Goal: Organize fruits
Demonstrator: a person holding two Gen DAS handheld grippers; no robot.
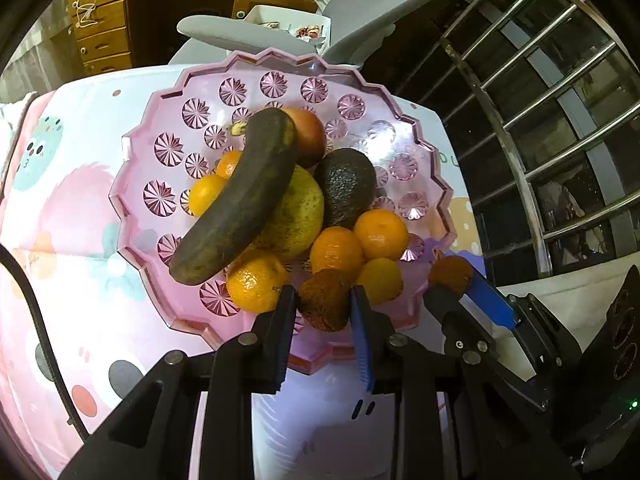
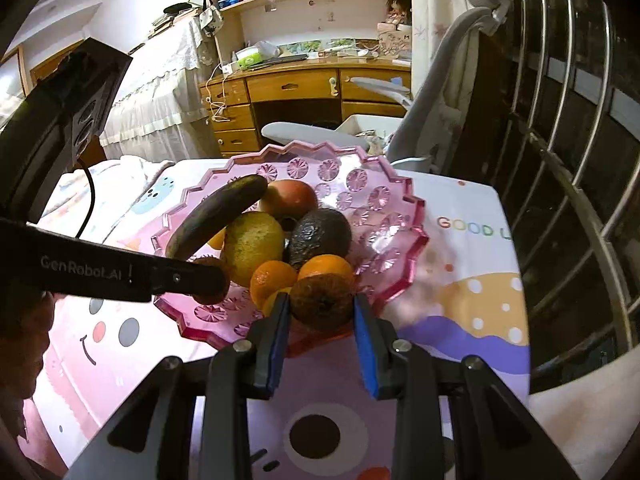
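Observation:
A pink scalloped plastic bowl holds a blackened banana, a yellow-green pear, a dark avocado, a red apple and several oranges. My left gripper is shut on a brown shrivelled fruit over the bowl's near rim; it also shows in the right wrist view. My right gripper is shut on another brown shrivelled fruit at the bowl's near right edge, also seen in the left wrist view.
The bowl stands on a cartoon-print cloth over a small table. A grey chair and wooden desk stand behind. A metal window grille runs along the right.

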